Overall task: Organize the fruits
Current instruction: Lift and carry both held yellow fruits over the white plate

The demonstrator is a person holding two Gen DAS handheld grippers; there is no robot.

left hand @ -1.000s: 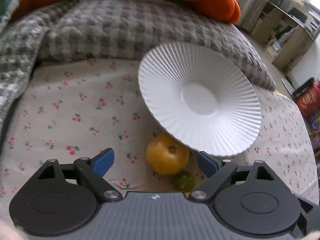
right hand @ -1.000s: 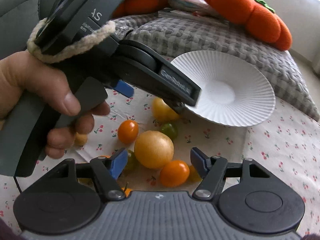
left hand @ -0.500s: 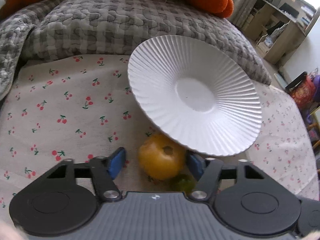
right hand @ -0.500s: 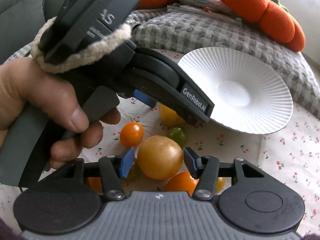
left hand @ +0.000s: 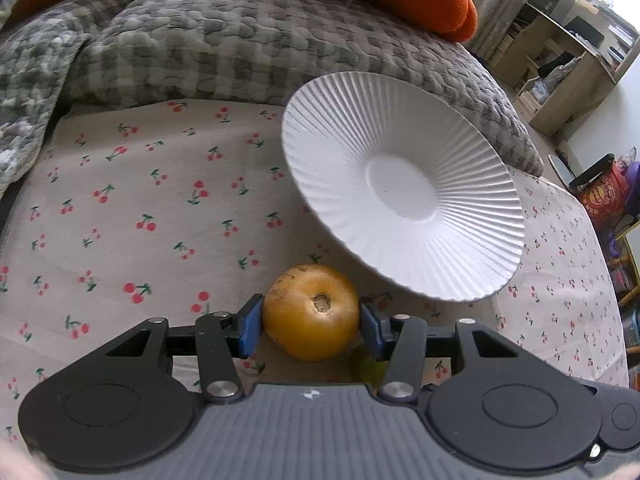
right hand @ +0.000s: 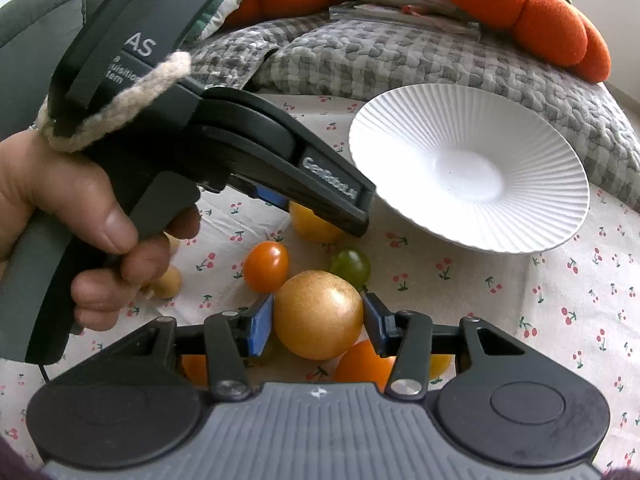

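Yellow fruit (left hand: 312,312) clamped in closing left gripper (left hand: 312,322) near plate (left hand: 400,152) rim, golden fruit (right hand: 318,314) clamped in closing right gripper (right hand: 318,322)

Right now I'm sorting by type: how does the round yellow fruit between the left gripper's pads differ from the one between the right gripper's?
The left gripper's yellow fruit shows a brown stem pit; the right gripper's yellow fruit shows smooth speckled skin. The left's sits nearer the white ribbed plate. Both are round and gripped.

A matt ribbed white plate (left hand: 404,204) sits on soft cherry-print cloth (left hand: 120,208) beside a quilted blanket (left hand: 240,52).
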